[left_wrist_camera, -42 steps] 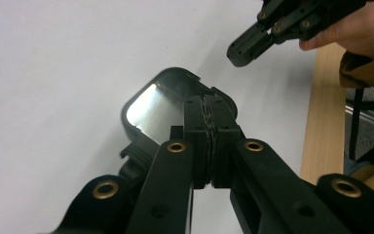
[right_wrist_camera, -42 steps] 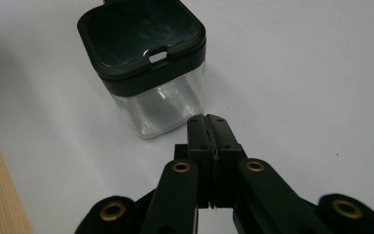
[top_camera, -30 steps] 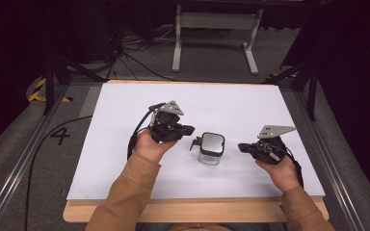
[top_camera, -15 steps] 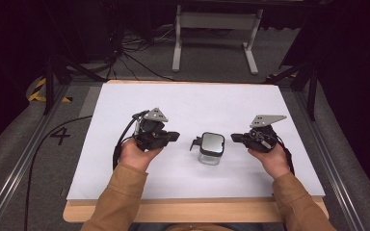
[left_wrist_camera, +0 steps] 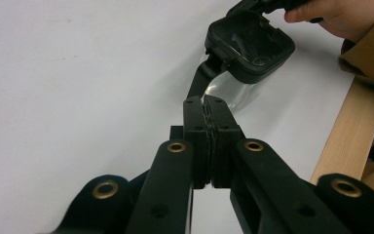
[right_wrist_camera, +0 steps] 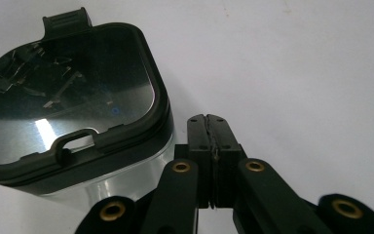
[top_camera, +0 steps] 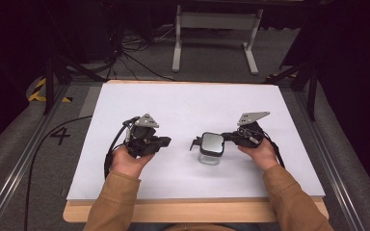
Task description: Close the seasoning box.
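Both pairs of jaws are pressed fully together with nothing between them: the left gripper [top_camera: 166,141] is held by the person's left hand [top_camera: 127,161] over the white worktop [top_camera: 183,103] left of centre, its jaws aimed rightward, and the right gripper [top_camera: 227,136], held by the right hand [top_camera: 259,153], aims leftward from the right side. Between them, slightly nearer the right gripper, stands a small clear square container with a black-framed glossy lid [top_camera: 211,147], upright on the worktop. Its black latch tab [top_camera: 195,143] sticks out to the left, toward the left gripper, and is flipped outward. In the right gripper view the container [right_wrist_camera: 73,122] sits just beside the closed jaws, to their left; whether they touch it cannot be told. In the left gripper view the container [left_wrist_camera: 248,46] lies ahead of the jaw tips, apart from them, tab [left_wrist_camera: 202,78] nearest.
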A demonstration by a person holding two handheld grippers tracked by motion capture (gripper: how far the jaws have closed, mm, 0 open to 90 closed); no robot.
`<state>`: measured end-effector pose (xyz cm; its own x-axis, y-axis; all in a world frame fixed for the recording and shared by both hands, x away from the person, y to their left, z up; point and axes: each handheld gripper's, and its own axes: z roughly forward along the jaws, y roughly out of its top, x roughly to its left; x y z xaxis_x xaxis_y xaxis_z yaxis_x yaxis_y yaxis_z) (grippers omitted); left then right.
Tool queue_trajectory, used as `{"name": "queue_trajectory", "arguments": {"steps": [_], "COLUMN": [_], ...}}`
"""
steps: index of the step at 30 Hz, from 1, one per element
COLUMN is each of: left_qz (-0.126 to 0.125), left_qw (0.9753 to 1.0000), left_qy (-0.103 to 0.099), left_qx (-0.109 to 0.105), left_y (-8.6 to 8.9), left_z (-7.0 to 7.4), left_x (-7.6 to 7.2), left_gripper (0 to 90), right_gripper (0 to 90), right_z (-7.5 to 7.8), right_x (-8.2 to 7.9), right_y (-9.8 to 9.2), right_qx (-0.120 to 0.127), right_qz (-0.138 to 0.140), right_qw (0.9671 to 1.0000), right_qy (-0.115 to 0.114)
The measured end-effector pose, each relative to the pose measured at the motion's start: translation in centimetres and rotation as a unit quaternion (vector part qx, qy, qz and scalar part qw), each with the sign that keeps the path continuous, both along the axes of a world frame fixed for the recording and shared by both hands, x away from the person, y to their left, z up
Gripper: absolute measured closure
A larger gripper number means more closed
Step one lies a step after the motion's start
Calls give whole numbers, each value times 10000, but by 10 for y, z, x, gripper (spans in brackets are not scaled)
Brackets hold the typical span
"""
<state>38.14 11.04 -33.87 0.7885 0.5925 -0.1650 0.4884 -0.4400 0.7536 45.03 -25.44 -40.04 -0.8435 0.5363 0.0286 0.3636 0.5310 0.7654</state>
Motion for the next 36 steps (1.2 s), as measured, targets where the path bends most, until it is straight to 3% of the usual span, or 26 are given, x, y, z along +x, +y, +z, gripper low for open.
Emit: {"name": "queue_trajectory", "arguments": {"steps": [19,36], "left_qz": [-58,-377], "left_qw": [10000,9993], "left_qy": [50,-13], "left_qx": [40,-18], "left_y": [-3,-24], "left_z": [-1,4], "left_x": [3,16], "left_gripper": [884,880], "right_gripper": [896,897], "right_z": [-7,-11], "right_x": [1,-25], "right_y": [1,1], "right_qx": [-36,-301], "right_qz": [212,325], "right_qw": [9997,9988], "right_qy": [137,220]}}
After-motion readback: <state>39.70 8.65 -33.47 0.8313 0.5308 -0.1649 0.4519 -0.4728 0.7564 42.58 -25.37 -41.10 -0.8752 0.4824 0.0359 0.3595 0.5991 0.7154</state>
